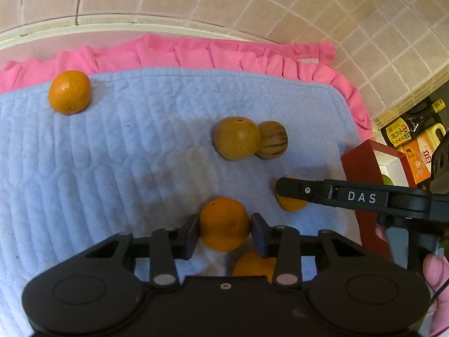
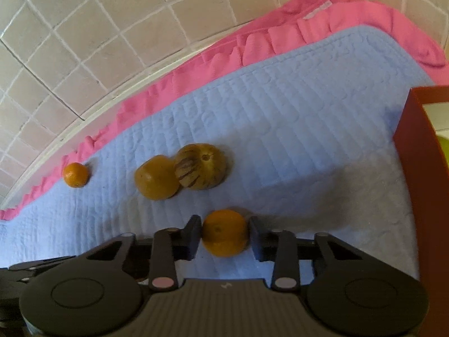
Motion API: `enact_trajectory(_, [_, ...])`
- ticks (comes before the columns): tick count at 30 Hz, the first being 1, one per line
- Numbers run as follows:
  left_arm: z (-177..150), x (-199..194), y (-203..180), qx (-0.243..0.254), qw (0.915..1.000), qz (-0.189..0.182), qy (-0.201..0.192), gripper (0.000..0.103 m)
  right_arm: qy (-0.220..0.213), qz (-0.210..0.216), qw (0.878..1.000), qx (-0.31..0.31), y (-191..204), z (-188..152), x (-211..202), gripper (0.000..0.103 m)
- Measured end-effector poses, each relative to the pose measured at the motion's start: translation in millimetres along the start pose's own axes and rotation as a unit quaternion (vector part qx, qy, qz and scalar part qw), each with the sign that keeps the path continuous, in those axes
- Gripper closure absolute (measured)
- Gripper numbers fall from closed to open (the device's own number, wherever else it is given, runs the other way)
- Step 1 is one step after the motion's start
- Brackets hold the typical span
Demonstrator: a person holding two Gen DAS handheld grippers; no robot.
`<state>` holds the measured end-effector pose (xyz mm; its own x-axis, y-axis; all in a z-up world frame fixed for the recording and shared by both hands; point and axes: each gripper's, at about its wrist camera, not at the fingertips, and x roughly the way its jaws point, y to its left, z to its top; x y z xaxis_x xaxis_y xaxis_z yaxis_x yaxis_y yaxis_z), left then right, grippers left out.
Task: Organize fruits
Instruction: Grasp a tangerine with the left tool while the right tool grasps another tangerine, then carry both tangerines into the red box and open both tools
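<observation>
Item: my left claw, clenched on an orange; both pads bear on its sides, and the fruit sits low on the blue quilted mat.

Item: my right claw, clenched on a second orange, also down on the mat; from the left wrist view its finger lies across that fruit.

Item: red box with a pale inside, at the mat's right edge, something green within. I judge it the place for the fruit.

Item: fruit left loose: a brown-yellow round fruit touching a striped one mid-mat; a lone orange by the pink frill; another orange half hidden under my left claw.

Method, as I judge it: keep both grips centred on the widest part, squeeze no harder than holds, lift straight before carrying. The right claw goes to the box first, being nearer, so the two do not cross. Watch the hidden orange beneath the left claw; a sideways drag would roll it.
</observation>
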<state>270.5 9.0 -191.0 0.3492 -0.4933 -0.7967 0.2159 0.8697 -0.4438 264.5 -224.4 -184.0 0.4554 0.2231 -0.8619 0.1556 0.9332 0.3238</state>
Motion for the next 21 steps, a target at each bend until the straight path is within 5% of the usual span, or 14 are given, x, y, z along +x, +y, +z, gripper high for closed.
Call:
enact_trajectory(14, [-3,-16,-17,0.026,0.999,0.025,-0.026,0.057,-0.013,0.015,0.999,0.049,-20,-9,-29,0.065])
enact_trajectory(21, [4,-40,-59,0.082,0.9951,0.018,-0.053,0.057,-0.075,0.032,0.994,0.066,-37,-16,-94,0.065])
